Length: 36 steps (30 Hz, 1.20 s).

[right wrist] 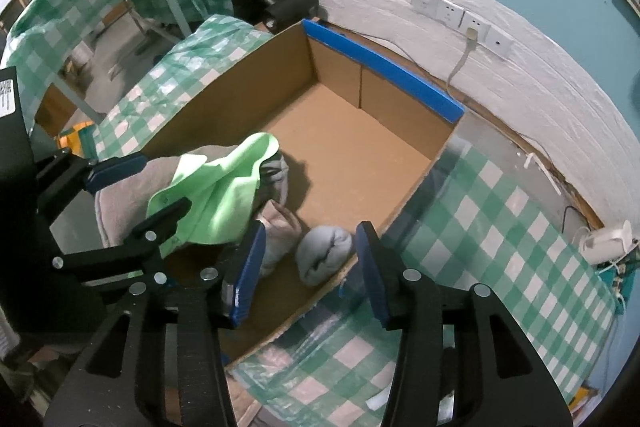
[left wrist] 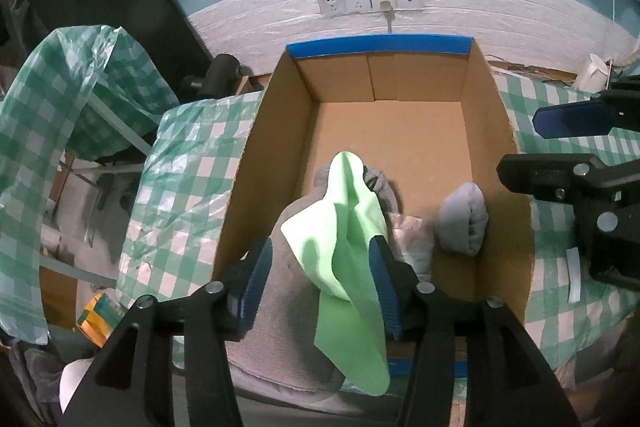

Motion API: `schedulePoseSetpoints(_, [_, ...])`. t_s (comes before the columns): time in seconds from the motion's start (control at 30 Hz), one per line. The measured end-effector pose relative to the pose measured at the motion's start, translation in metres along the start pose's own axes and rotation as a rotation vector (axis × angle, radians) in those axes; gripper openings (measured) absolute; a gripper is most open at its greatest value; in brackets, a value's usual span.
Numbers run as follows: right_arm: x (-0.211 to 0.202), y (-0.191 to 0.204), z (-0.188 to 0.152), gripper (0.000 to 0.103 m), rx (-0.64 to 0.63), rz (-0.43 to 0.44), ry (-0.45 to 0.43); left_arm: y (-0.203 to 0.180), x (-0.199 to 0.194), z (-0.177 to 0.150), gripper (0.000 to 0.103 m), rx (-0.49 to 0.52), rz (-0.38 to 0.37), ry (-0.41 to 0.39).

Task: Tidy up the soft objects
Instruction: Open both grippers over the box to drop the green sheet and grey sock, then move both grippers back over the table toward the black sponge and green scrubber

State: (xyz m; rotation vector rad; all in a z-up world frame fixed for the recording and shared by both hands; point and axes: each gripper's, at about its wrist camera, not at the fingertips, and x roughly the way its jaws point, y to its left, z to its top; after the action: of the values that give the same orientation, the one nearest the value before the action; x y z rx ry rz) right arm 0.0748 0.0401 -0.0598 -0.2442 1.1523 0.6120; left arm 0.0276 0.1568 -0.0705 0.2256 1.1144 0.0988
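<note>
Over the cardboard box [left wrist: 492, 115] — green cloth [left wrist: 344, 227] drapes the left gripper [left wrist: 320, 279].

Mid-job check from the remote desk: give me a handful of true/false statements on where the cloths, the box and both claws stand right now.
1. The green cloth is draped over one finger of the left claw. True; its jaws stand wide apart.
2. The right claw is clamped on the rolled grey cloth. False: its jaws are open and hold nothing; the roll lies in the box below.
3. The cardboard box has blue tape along its far rim. True.
4. The far half of the box floor is piled with cloths. False: it is bare; the cloths sit at the near end.
5. The box stands on a green-and-white checked cover. True.
</note>
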Motion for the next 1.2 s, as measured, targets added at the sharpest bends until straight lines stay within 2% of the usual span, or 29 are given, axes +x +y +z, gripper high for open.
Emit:
schedulePoseSetpoints(0.47, [-0.019,-0.025,-0.016,0.062,0.046,-0.024,-0.025,-0.024,-0.016,0.007,0.070,0.047,-0.031,-0.050])
schedulePoseSetpoints(0.6, [-0.026,-0.035,-0.026,0.064,0.064,-0.035,-0.029,-0.037,-0.023,0.007,0.071,0.081,-0.037,-0.065])
schedulePoseSetpoints(0.67, [-0.030,-0.041,-0.031,0.065,0.075,-0.042,-0.033,-0.043,-0.027,0.008,0.075,0.095,-0.042,-0.072])
schedulePoseSetpoints(1.2, [-0.060,-0.086,-0.071,0.072,0.137,-0.116,-0.052,-0.093,-0.041,0.013,0.080,0.182,-0.090,-0.080])
